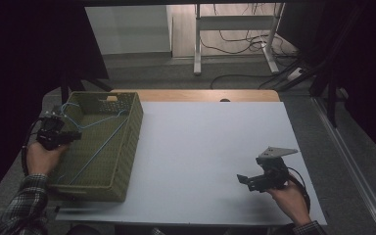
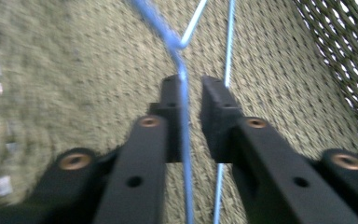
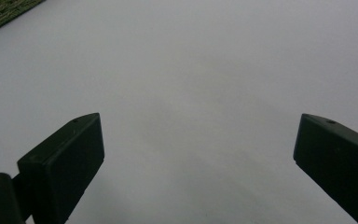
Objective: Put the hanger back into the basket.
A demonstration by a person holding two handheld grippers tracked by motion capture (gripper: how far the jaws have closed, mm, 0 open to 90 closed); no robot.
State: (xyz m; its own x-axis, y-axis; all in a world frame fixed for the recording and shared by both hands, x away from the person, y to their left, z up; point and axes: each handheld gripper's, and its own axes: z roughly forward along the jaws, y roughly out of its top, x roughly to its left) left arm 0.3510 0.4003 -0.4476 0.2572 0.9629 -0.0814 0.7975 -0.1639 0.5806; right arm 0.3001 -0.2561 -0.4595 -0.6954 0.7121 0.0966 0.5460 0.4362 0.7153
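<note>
1. Left gripper [image 2: 189,93], jaws slightly parted around the blue wire hanger [image 2: 182,79], unclamped, inside the green basket [image 1: 132,132] at the table's left edge.
2. Right gripper [image 3: 196,154] spread, idle.
3. Likely next: release fully, withdraw.

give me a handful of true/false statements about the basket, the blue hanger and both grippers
1. The blue wire hanger lies inside the olive-green woven basket. True.
2. The basket sits at the right end of the white table. False: it sits at the left end.
3. The right gripper has its fingers wide apart over bare table. True.
4. The right gripper holds the hanger. False: nothing is between its fingers.
5. The left gripper is down in the basket, with a blue wire running between its fingers. True.
6. A second basket stands mid-table. False: there is one basket.
</note>
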